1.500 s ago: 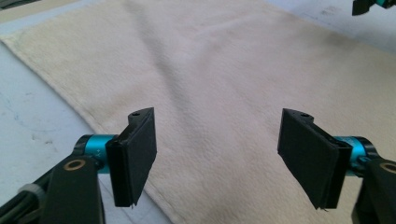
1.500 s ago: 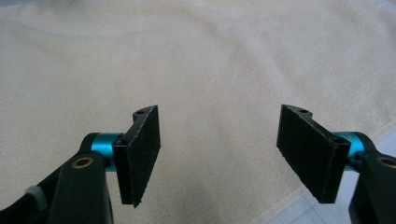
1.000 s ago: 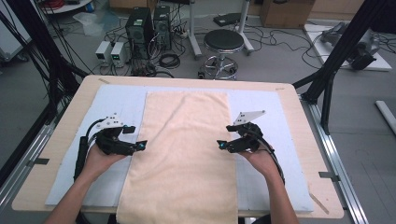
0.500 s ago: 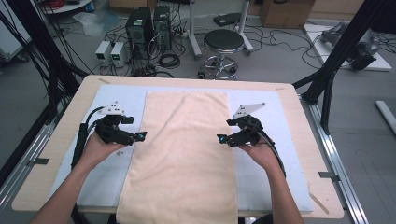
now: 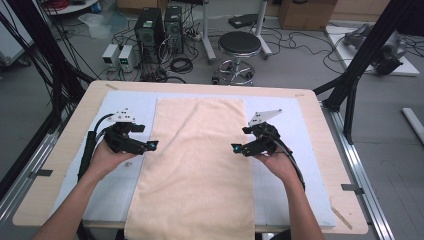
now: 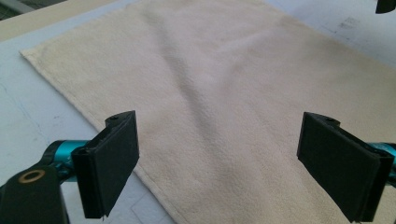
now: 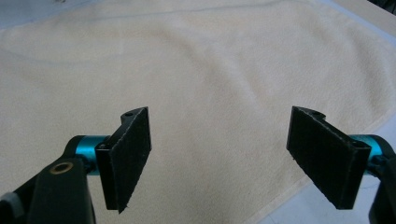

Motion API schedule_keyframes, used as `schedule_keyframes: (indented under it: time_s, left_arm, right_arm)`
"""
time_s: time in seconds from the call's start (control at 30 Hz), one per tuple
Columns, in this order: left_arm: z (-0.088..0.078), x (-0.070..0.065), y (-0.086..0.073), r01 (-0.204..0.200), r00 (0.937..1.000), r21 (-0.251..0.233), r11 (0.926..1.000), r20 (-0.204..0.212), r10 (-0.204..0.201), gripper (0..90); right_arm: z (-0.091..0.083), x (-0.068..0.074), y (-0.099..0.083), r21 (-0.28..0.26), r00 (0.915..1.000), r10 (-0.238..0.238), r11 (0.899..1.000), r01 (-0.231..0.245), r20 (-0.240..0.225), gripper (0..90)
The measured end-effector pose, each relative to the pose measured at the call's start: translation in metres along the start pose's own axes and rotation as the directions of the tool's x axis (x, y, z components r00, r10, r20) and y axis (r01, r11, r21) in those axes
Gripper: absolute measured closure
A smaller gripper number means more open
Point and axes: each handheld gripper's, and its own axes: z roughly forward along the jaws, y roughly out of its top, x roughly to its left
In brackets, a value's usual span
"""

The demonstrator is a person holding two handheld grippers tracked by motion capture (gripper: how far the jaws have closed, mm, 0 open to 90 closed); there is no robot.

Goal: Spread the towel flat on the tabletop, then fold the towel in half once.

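**Towel flat, both tongs moved farther up its sides**

The cream towel (image 5: 197,165) is seen unchanged since the earlier frames, while both tongs have been carried slightly toward the far end. The towel is laid flat on the pale blue mat (image 5: 305,150) in the middle of the worktop (image 5: 65,130). Its long axis runs from near to far, and its near end hangs over the near edge. The left tongs (image 5: 152,145) are held at the towel's left edge, the right tongs (image 5: 236,148) at its right edge, both pointing inward. In the two gripper views, each pair of jaws is spread wide and released, nothing held between them, with the towel lying beyond.
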Motion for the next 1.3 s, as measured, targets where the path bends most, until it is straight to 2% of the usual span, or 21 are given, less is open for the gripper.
schedule_keyframes:
  time_s: [0.13,0.27,0.37,0.43,0.57,0.67,0.7,0.77,0.9,0.97,1.07,1.13,1.17,1.23,1.3]
  left_arm:
    - [0.002,0.000,0.000,0.001,0.9999,0.004,1.0000,-0.013,-0.001,17.0]
    - [0.000,0.007,0.000,0.016,0.9996,-0.004,0.9999,-0.024,-0.016,19.8]
    - [-0.003,0.014,0.008,0.029,0.9993,-0.014,0.9995,-0.025,-0.029,21.8]
    - [-0.006,0.020,0.019,0.019,0.9991,-0.008,0.9998,-0.038,-0.020,21.7]
    - [-0.007,0.028,0.046,-0.006,0.9978,-0.007,1.0000,-0.066,0.005,21.4]
    - [-0.001,0.037,0.060,-0.013,0.9967,-0.009,0.9999,-0.081,0.012,21.0]
    - [0.005,0.041,0.063,-0.003,0.9966,-0.005,1.0000,-0.082,0.003,21.1]
    - [0.013,0.046,0.062,0.002,0.9956,0.008,1.0000,-0.094,-0.001,21.5]
    - [0.034,0.056,0.053,0.009,0.9941,0.057,0.9983,-0.108,-0.003,24.0]
    - [0.043,0.060,0.046,0.020,0.9939,0.054,0.9983,-0.110,-0.014,26.1]
    - [0.057,0.064,0.036,0.028,0.9915,0.057,0.9980,-0.128,-0.021,29.6]
    - [0.065,0.067,0.030,0.028,0.9889,0.085,0.9959,-0.148,-0.015,31.8]
    - [0.071,0.070,0.026,0.043,0.9878,0.097,0.9943,-0.153,-0.028,32.1]
    - [0.077,0.073,0.021,0.069,0.9877,0.098,0.9929,-0.146,-0.054,33.7]
    - [0.085,0.074,0.017,0.074,0.9883,0.112,0.9910,-0.141,-0.058,35.0]
  right_arm:
    - [0.002,-0.001,0.000,-0.003,1.0000,-0.003,1.000,0.003,0.000,21.5]
    - [0.002,-0.006,-0.002,-0.007,0.9999,0.002,1.000,-0.002,0.011,21.7]
    - [-0.003,-0.009,0.001,-0.012,0.9999,0.002,1.000,-0.002,0.016,22.3]
    - [-0.007,-0.013,0.008,-0.001,0.9996,-0.016,1.000,0.016,0.024,22.5]
    - [-0.017,-0.025,0.029,-0.007,0.9988,-0.020,1.000,0.020,0.045,22.8]
    - [-0.019,-0.037,0.042,-0.022,0.9981,-0.013,1.000,0.015,0.060,23.6]
    - [-0.017,-0.043,0.045,-0.032,0.9981,-0.003,0.999,0.005,0.062,23.5]
    - [-0.010,-0.053,0.048,-0.014,0.9972,0.006,1.000,-0.005,0.075,23.3]
    - [0.014,-0.068,0.039,0.036,0.9953,0.039,0.998,-0.043,0.089,23.1]
    - [0.027,-0.074,0.032,0.055,0.9925,0.059,0.996,-0.065,0.107,23.4]
    - [0.042,-0.079,0.023,0.064,0.9888,0.062,0.995,-0.071,0.136,26.5]
    - [0.051,-0.081,0.018,0.076,0.9883,0.059,0.995,-0.070,0.141,31.0]
    - [0.056,-0.083,0.015,0.085,0.9880,0.060,0.994,-0.072,0.142,33.5]
    - [0.065,-0.086,0.009,0.119,0.9854,0.064,0.989,-0.083,0.158,34.6]
    - [0.069,-0.089,0.005,0.128,0.9848,0.086,0.986,-0.106,0.151,37.3]
